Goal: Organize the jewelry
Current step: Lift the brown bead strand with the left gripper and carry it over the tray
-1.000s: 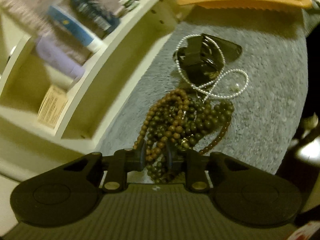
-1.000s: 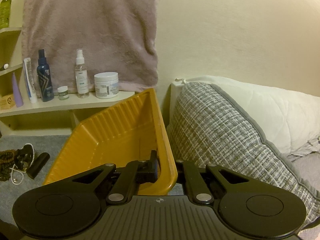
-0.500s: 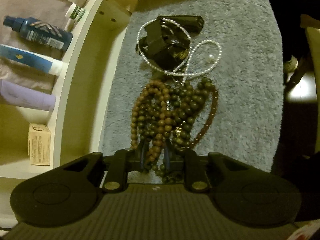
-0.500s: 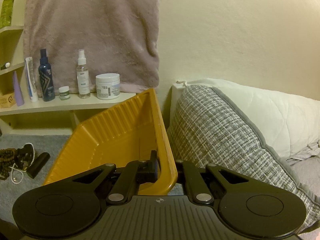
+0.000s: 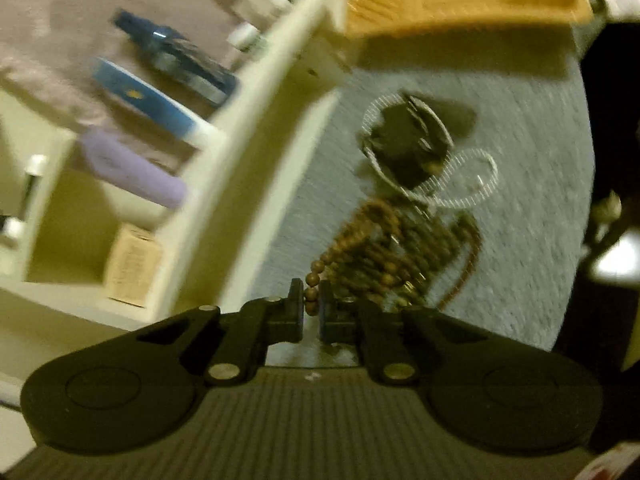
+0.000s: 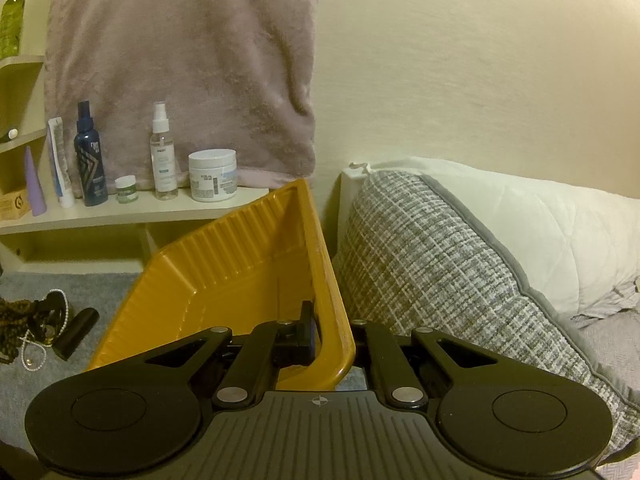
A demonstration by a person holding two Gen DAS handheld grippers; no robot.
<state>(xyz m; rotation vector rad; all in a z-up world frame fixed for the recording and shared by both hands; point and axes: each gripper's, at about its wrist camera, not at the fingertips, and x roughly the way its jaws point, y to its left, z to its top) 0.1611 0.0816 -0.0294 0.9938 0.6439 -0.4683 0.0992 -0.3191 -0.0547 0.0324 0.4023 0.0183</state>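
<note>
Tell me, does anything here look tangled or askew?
Yes. The bead necklaces lie in one tangled heap on the grey carpet, with a pearl strand looped over a black object. The yellow tray stands tilted, its rim clamped in the right gripper.

A tangle of brown bead strands (image 5: pixel 384 248) is lying heaped on the grey carpet, one light-brown strand (image 5: pixel 316 280) stretching taut toward the near edge. Beyond the heap, a white pearl necklace (image 5: pixel 468 184) is looping around a dark object, possibly a pouch, though blur is hiding detail. Farther off, the yellow ribbed tray (image 6: pixel 248 264) is tilting up on edge.
</note>
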